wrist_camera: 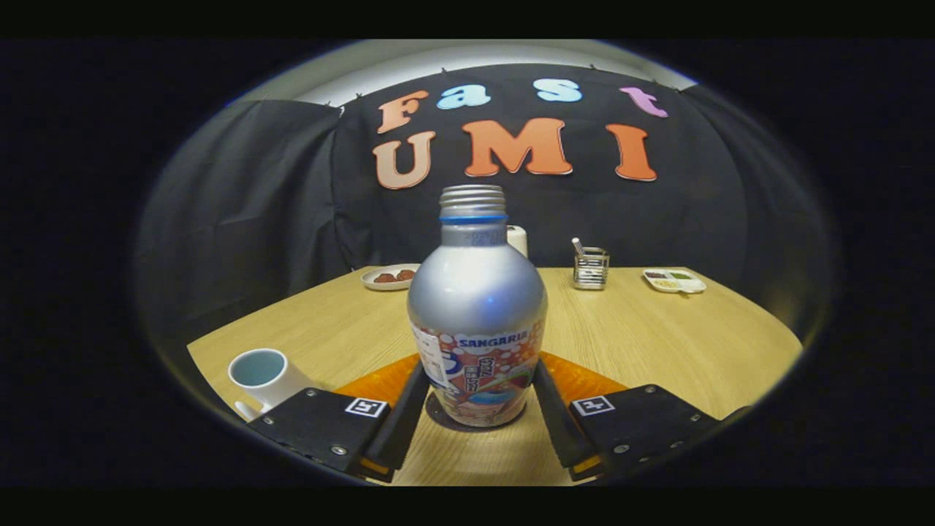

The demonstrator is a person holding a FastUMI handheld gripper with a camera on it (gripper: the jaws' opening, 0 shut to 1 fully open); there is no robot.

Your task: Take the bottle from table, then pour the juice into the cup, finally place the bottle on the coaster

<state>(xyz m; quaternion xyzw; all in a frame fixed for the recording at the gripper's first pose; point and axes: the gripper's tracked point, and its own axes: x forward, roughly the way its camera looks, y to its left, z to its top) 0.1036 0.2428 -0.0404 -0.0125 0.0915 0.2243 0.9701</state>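
Note:
A silver bottle [476, 292] with a printed label and an uncapped threaded neck stands upright between my fingers. Its base rests on a dark round coaster [438, 416], which lies on the wooden table [657, 336]. My gripper [479, 376] is shut on the bottle, with both fingers pressing the label's sides low down. A white cup [257, 367] with a pale blue inside stands to the left, beside the left finger. I cannot tell what the cup holds.
An orange mat [584, 380] lies under the coaster and spreads out behind both fingers. Along the table's far edge are a plate of reddish food [391, 277], a white object [519, 239] behind the bottle, a wire holder [590, 267] and a small white tray [673, 280].

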